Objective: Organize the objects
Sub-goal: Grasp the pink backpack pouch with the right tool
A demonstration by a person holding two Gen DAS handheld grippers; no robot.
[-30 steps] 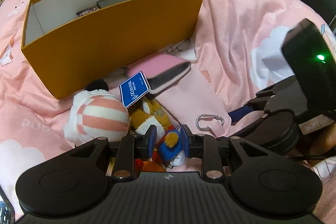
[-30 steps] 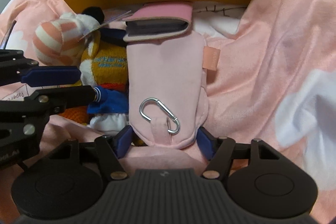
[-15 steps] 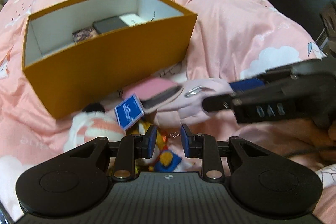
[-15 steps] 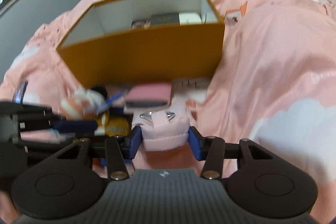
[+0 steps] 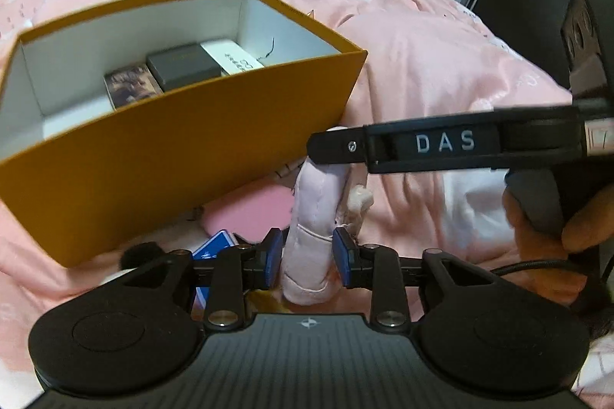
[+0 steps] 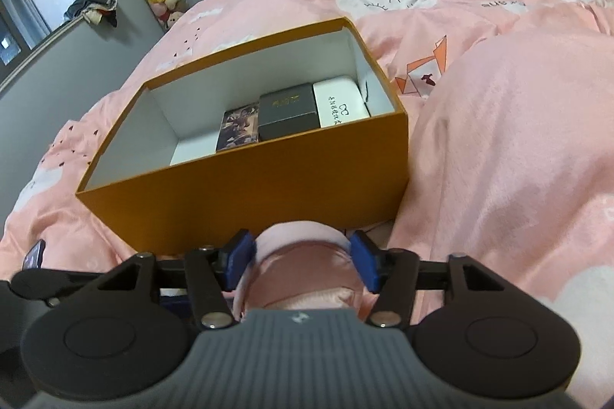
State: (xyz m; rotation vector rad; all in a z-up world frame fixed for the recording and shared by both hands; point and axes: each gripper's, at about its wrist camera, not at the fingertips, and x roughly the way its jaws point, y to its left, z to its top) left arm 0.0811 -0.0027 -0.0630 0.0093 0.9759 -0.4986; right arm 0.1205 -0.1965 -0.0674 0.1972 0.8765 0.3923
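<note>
Pouch (image 6: 303,255) pinched between right tongs (image 6: 301,261), now lifted off bed (image 6: 499,140), near box (image 6: 268,194) front; a second ago flat beside plush toys. Left tongs (image 5: 307,261) opening, pads (image 5: 271,257) either side of hanging pouch end (image 5: 318,217), apart from it; earlier nearly closed over toys.
</note>
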